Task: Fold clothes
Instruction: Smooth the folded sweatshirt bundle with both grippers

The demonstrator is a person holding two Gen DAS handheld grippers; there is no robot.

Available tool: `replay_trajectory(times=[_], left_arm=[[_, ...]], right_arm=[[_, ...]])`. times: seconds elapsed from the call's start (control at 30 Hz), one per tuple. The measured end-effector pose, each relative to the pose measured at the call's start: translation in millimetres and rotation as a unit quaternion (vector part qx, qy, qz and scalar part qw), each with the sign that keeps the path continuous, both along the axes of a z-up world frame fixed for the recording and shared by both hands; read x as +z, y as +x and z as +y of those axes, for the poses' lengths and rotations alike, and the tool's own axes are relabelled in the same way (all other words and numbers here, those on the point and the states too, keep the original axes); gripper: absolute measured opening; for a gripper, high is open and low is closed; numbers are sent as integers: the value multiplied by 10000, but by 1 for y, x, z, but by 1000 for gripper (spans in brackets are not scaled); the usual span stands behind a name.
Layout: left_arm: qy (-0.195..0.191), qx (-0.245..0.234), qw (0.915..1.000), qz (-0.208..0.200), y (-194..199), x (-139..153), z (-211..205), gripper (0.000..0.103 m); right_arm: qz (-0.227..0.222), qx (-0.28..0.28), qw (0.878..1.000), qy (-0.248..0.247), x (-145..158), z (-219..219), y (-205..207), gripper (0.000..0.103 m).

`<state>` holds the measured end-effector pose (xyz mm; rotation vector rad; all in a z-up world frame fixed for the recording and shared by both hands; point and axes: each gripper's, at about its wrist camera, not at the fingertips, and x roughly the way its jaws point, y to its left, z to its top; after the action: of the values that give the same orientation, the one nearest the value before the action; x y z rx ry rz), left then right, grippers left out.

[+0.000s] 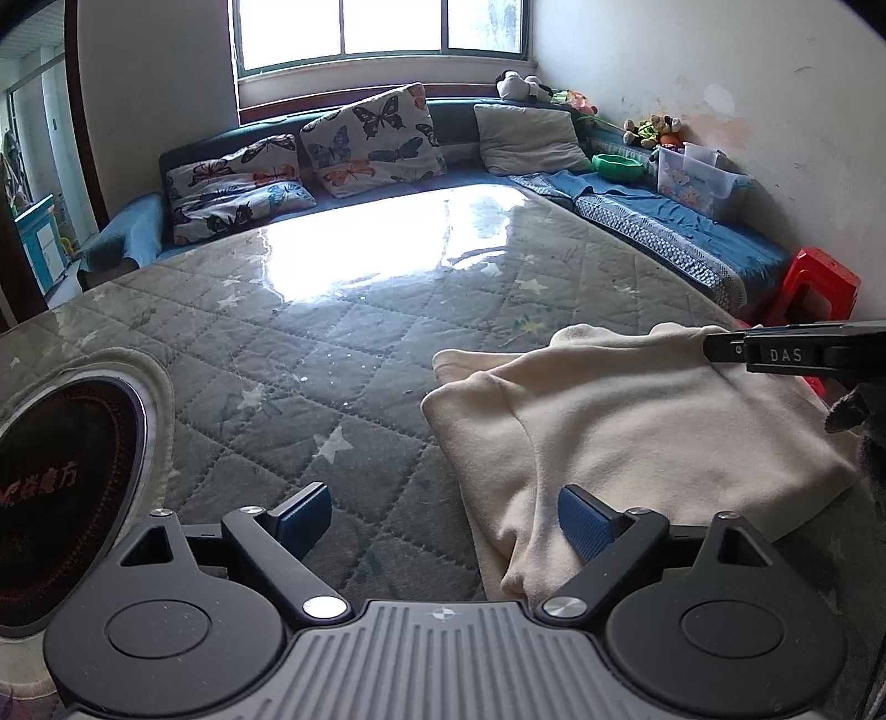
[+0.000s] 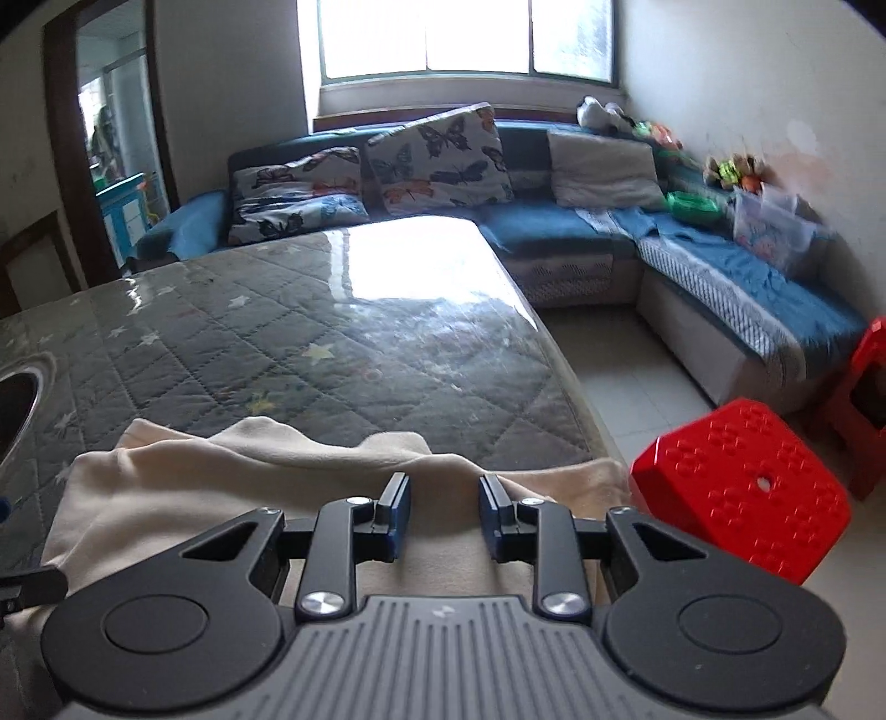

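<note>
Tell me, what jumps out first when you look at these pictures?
The cream cloth lies folded on the near right part of the quilted table, with both grippers over it. The red stool glows on the floor just right of the table. Behind, butterfly pillows lean on the blue sofa under a bright window.

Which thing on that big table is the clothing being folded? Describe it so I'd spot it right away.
Start at the large quilted grey table with pale stars in front of the blue sofa. At its near right corner lies a cream garment, partly folded. It is the only soft, plain, pale cloth on the table.
</note>
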<state>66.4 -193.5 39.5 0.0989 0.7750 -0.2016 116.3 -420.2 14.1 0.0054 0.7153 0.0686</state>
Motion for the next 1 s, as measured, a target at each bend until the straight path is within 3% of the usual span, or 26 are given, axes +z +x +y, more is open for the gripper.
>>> replay_trajectory(times=[0.1,0.43,0.57,0.87,1.0], left_arm=[[-10,-21,10000,-19,-5,2,-2,93],[29,-65,10000,-7,-8,1,-3,95],[9,-58,10000,0,-8,1,-3,96],[-25,-183,9998,-49,-24,6,-4,102],[-23,-210,9997,-87,-31,7,-3,103]], right_arm=[[-59,81,9999,-31,5,4,-9,36],[68,166,9998,72,-9,12,19,36],[35,243,9997,13,-3,13,12,38],[-173,266,9994,106,6,14,-50,65],[-246,275,9993,20,7,17,-74,82]])
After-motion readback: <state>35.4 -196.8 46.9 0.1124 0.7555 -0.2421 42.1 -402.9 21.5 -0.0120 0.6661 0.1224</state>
